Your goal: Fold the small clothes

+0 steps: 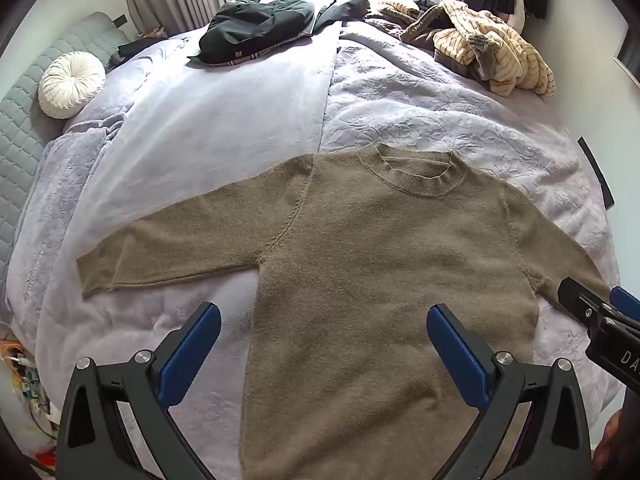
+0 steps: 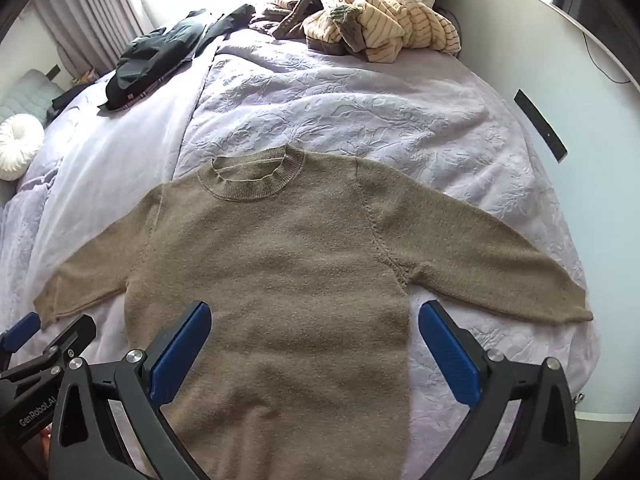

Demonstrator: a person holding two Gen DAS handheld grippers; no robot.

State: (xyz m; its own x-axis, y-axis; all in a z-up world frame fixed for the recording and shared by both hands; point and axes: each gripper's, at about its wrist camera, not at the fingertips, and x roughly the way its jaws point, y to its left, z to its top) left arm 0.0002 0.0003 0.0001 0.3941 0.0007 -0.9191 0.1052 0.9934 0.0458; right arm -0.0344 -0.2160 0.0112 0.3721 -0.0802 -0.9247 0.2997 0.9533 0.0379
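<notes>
A brown knit sweater [image 1: 360, 248] lies flat and face up on the bed, collar away from me and both sleeves spread out to the sides; it also shows in the right wrist view [image 2: 280, 264]. My left gripper [image 1: 324, 316] is open and empty, hovering over the sweater's lower left body. My right gripper [image 2: 314, 316] is open and empty over the sweater's lower right body. Each gripper shows at the edge of the other's view: the right gripper [image 1: 600, 312] and the left gripper [image 2: 48, 336].
The lavender bedspread [image 1: 224, 120] covers the bed. At the far end lie dark garments [image 1: 260, 24] and a striped cream pile [image 1: 488, 52]. A round white cushion [image 1: 72, 84] sits at the left by a grey sofa [image 1: 24, 128]. A wall [image 2: 600, 100] runs along the right.
</notes>
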